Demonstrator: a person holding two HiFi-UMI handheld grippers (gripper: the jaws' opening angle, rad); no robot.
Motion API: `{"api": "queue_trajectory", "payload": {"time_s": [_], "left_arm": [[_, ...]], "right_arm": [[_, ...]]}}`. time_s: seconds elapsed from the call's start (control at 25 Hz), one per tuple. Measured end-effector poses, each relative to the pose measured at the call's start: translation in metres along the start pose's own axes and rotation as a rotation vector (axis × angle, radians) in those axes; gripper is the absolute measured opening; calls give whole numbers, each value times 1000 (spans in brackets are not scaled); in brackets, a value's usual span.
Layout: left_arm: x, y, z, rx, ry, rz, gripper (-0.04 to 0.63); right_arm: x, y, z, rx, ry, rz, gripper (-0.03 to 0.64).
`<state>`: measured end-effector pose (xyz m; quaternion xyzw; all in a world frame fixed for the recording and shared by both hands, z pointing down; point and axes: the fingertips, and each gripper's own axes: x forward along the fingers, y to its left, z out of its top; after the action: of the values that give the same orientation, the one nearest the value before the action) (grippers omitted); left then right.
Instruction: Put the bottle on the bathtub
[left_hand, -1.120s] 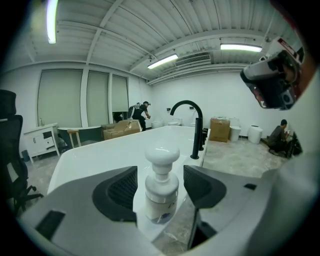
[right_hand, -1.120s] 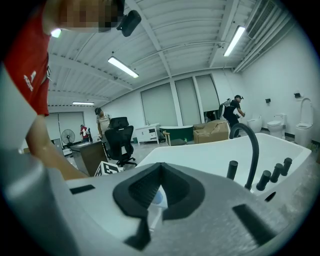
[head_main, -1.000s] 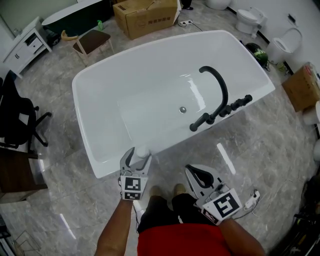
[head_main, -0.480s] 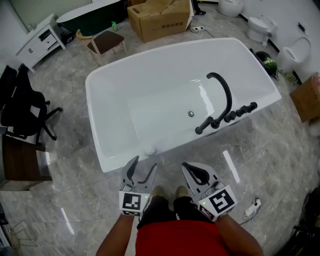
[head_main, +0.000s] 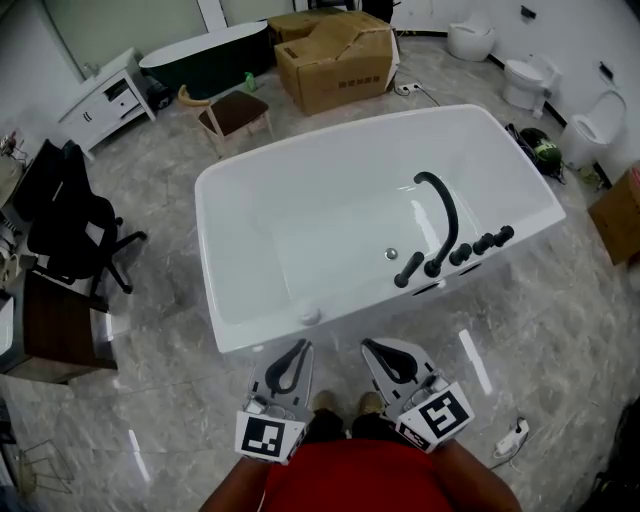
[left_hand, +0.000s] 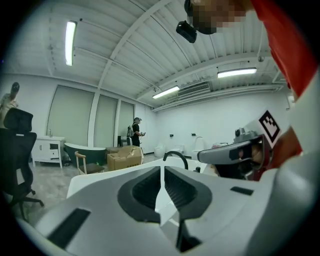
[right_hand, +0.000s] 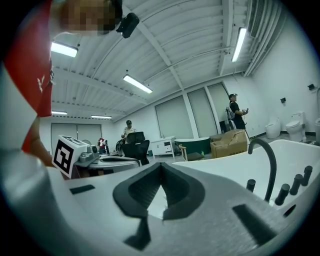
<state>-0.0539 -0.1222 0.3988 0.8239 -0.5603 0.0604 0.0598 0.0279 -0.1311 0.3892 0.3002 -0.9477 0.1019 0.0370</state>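
The white bathtub (head_main: 235, 270) fills the middle of the head view. A small white bottle (head_main: 310, 315) stands on its near rim, with nothing holding it. My left gripper (head_main: 302, 347) hangs just below the rim, a short way back from the bottle, with its jaws shut and empty. My right gripper (head_main: 368, 346) sits beside it to the right, also shut and empty. In the left gripper view the left gripper (left_hand: 162, 169) has its jaws meeting, with the tub beyond. The right gripper (right_hand: 161, 165) likewise shows closed jaws in its own view. The bottle shows in neither gripper view.
A black arched faucet (head_main: 443, 215) with handles rises on the tub's right rim. A cardboard box (head_main: 335, 55), a brown stool (head_main: 236, 112), a dark tub (head_main: 205, 55) and a white cabinet (head_main: 105, 92) stand behind. A black office chair (head_main: 70, 225) is at left, toilets (head_main: 525, 75) at right.
The left gripper let go of the bottle on the tub's rim, pulled back toward me and shut. The head view has drawn back from the tub.
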Motion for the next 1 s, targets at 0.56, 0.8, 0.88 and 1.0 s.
{"api": "queue_trajectory", "payload": {"time_s": [0.56, 0.8, 0.88, 1.0], "left_arm": [[-2, -19, 33, 40, -39, -21, 11], [-1, -16, 33, 47, -34, -20, 10], [-2, -13, 32, 47, -32, -13, 9], [-3, -9, 30, 46, -40, -12, 9]], "right_arm": [[-13, 2, 25, -17, -85, -13, 5], [-13, 1, 23, -6, -91, -18, 5], [-13, 2, 23, -10, -87, -23, 5], [-12, 2, 23, -12, -87, -27, 5]]}}
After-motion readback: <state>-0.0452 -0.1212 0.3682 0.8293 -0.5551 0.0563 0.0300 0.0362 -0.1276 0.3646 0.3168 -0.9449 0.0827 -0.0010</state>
